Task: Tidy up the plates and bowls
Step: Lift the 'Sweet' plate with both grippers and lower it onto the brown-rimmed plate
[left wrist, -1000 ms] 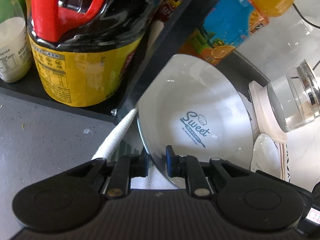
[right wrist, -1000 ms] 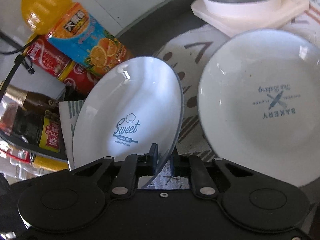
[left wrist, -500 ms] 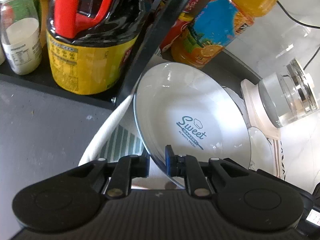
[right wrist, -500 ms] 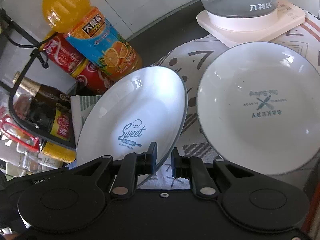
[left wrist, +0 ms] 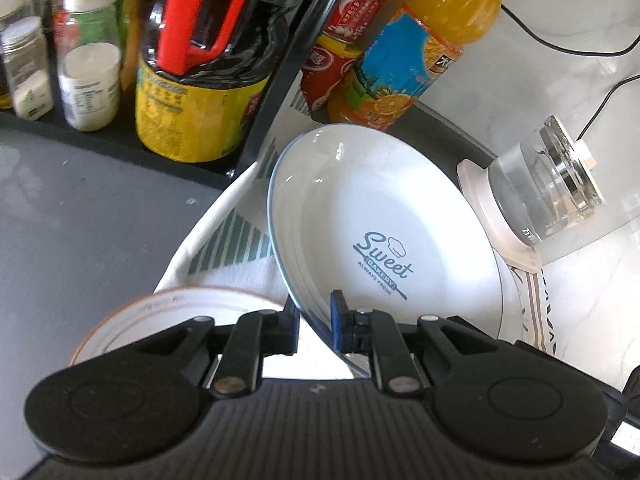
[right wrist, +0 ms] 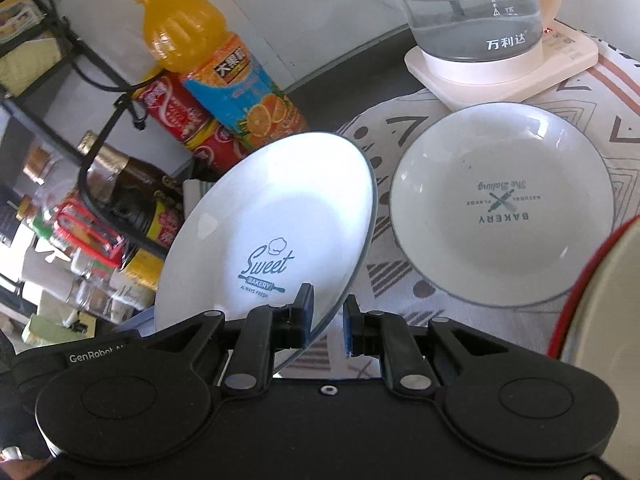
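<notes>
The left gripper [left wrist: 314,326] was closed narrowly on the near rim of a white plate [left wrist: 380,232] printed "Sweet Bakery". One pad sat on the inner face of the rim and the other on the underside. The right gripper [right wrist: 326,322] gripped the same plate [right wrist: 276,220] at another part of its rim, with one pad on the printed face; its other pad [right wrist: 349,330] appeared to stand just off the underside. The plate was held tilted, clear of the patterned cloth [right wrist: 400,272] below it.

A second white plate [right wrist: 502,208], printed "Bakery", lay flat on the cloth to the right of the held plate, apart from it. A bowl with an orange-brown rim [left wrist: 172,312] sat on the cloth just below the left gripper, partly hidden by the gripper body. In the right wrist view, a red-rimmed dish [right wrist: 592,300] entered at the right edge; most of it was cut off.

Beyond the held plate stood an orange juice bottle [right wrist: 216,68] with red cans [right wrist: 176,116] beside it. A glass kettle [right wrist: 476,8] rested on a cream base [right wrist: 500,68] at the far edge of the cloth. A black rack [left wrist: 276,80] to the left held a dark sauce jug with a red handle [left wrist: 200,60] and small white-capped jars [left wrist: 90,60]. The countertop [left wrist: 80,220] beside the cloth was grey.
</notes>
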Motion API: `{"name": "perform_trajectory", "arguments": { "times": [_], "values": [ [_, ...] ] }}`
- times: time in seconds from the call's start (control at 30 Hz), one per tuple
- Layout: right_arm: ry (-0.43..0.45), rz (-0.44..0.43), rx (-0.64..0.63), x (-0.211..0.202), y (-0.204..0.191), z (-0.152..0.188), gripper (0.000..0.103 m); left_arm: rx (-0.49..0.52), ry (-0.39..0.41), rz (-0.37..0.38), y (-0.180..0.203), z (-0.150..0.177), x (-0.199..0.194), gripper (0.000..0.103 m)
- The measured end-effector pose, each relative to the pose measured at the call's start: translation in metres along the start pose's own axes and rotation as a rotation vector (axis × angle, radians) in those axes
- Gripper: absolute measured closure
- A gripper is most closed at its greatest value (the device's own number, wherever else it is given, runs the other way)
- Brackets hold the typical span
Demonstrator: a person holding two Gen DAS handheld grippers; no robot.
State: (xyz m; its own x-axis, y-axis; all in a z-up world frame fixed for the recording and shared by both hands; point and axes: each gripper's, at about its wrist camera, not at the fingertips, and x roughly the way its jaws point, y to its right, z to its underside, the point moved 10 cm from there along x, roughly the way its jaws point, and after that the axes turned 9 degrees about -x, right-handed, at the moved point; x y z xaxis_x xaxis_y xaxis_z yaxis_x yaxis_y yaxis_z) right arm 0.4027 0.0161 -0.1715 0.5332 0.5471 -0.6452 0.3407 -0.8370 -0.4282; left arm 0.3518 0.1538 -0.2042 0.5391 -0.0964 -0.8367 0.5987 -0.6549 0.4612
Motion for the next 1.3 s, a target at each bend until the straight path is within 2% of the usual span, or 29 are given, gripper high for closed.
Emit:
{"name": "perform_trajectory", "arguments": {
  "times": [0.67, 1.3],
  "values": [
    [-0.031, -0.089, -0.08, -0.029, -0.027, 0.039, 0.088, -0.07, 0.069, -0.05, -0.033, 0.048, -0.056, 0.089],
    [-0.103, -0.106, -0.163, -0.031, -0.043, 0.067, 0.088, -0.152, 0.064, -0.097, -0.066, 0.08, -0.069, 0.089]
  ]
}}
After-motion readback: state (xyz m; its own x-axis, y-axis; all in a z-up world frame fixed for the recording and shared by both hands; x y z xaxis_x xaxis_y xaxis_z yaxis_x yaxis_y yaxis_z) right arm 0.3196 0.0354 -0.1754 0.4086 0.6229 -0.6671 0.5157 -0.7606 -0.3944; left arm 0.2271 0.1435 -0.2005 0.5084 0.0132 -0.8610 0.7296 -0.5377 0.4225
